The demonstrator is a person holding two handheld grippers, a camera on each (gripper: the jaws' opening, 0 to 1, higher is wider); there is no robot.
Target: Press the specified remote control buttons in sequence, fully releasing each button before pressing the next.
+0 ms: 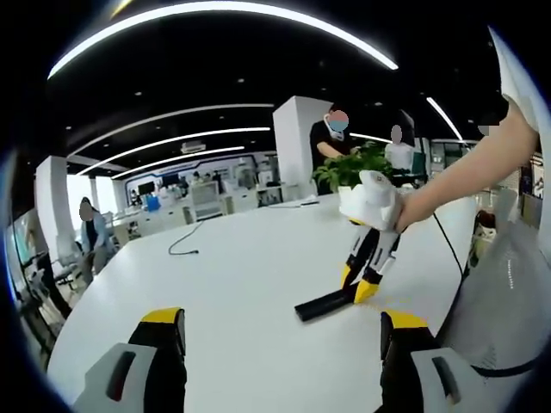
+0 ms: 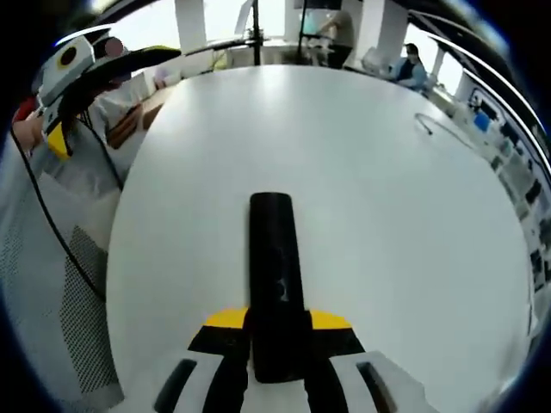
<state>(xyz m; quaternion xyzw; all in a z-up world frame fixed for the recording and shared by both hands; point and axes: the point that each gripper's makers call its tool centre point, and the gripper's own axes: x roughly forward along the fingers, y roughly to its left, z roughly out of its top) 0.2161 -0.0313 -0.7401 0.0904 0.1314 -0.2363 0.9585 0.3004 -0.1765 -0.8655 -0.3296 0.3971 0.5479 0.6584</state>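
Open-plan office here: long curved ceiling light strips [image 1: 215,10], rows of desks with monitors [image 1: 202,196] at the back, people [image 1: 331,138] standing about, and a big white meeting table [image 1: 250,258] with a potted plant [image 1: 349,168].

Beyond my jaws I see a wide white table [image 1: 241,284] with a thin dark cable [image 1: 182,243] lying loose on it, a leafy potted plant [image 1: 353,172] at its far edge, and people [image 1: 331,138] standing behind in a bright open office.

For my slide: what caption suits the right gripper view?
Right hand-held gripper closed on a black remote over a white table.
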